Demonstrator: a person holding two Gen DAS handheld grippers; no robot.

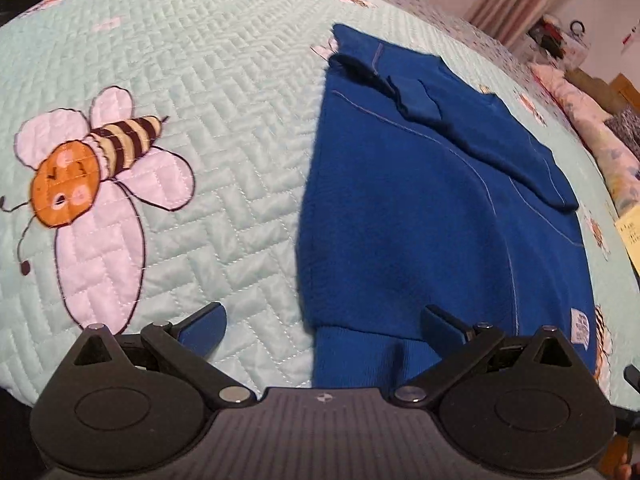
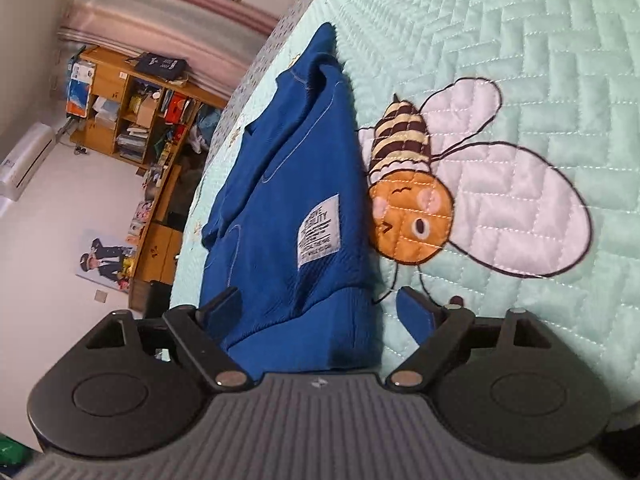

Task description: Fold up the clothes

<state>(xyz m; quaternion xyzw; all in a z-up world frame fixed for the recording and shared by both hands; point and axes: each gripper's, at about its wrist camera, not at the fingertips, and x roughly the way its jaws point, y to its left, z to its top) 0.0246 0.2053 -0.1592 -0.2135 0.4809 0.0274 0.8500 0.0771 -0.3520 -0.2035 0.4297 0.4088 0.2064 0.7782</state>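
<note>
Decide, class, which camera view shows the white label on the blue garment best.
The right wrist view: the white label faces the camera, its print lines visible. The left wrist view shows it small and skewed at the blue garment edge.

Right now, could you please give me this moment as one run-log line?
stage: fold in progress | blue sweatshirt: partly folded on bee quilt | left gripper: open, over hem | right gripper: open, straddling hem

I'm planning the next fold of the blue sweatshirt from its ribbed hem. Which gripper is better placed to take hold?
Probably the right gripper: its open jaws already straddle the blue sweatshirt at the ribbed hem. The left gripper, also open, sits half over the bare quilt.
</note>
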